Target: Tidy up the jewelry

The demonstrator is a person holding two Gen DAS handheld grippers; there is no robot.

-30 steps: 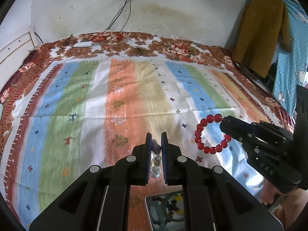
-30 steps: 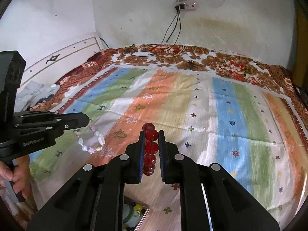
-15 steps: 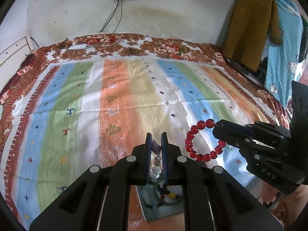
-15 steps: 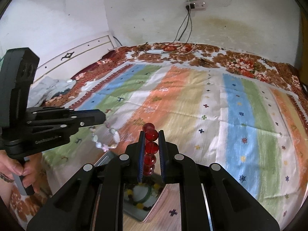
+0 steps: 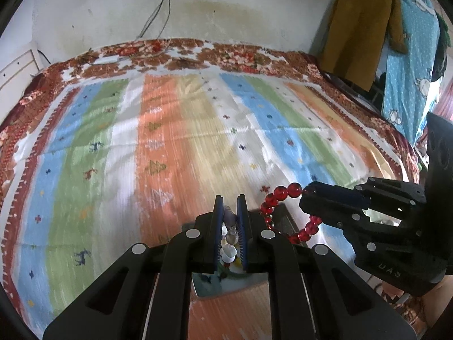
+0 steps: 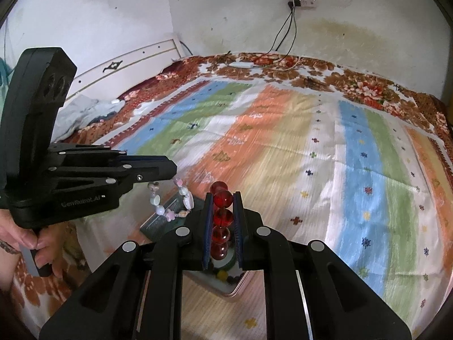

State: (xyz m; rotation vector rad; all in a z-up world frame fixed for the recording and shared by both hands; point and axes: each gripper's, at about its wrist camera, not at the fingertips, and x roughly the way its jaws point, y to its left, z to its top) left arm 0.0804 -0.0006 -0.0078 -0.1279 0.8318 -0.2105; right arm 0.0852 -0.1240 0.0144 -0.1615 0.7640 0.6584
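My left gripper is shut on a pale bead bracelet; the bracelet hangs as a loop under the gripper in the right wrist view. My right gripper is shut on a red bead bracelet, which shows as a ring in the left wrist view. Both hang above an open jewelry box with a dark lid, lying on the striped bedspread. The box holds a green bangle and coloured beads, mostly hidden by the gripper bodies.
The striped bedspread covers the bed up to a white wall with a power strip and cables. Clothes hang at the right. A headboard and crumpled cloth lie at the left.
Both grippers have moved back toward the near edge of the bed, bracelets still held. The jewelry box has come further into view beneath them.
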